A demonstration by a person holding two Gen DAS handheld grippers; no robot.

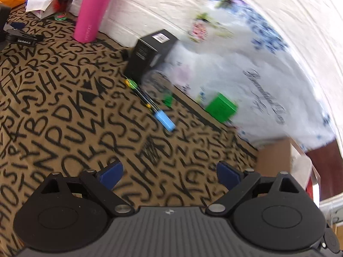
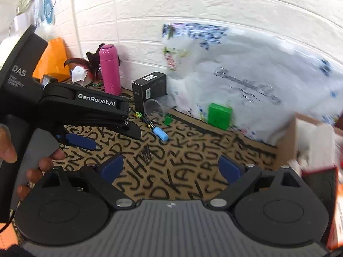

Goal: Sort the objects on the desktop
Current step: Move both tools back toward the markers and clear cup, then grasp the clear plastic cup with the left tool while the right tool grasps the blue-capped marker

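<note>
From the left wrist, our left gripper [image 1: 169, 174] gapes wide and empty; the slim pen with the light-blue cap [image 1: 152, 105] lies ahead, slanting away up-left (blurred).

From the right wrist, our right gripper [image 2: 171, 169], equally open and empty, sits farther back; pen [image 2: 154, 126] beside a clear plastic cup [image 2: 153, 108].

Cup [image 2: 153, 109] before box [image 2: 149, 90]

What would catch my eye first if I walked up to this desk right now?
Probably the tall pink bottle standing against the white brick wall, then the bright green box in front of the flowery plastic bag. Beneath everything, a tan cloth covered in bold black letters is hard to miss.
</note>
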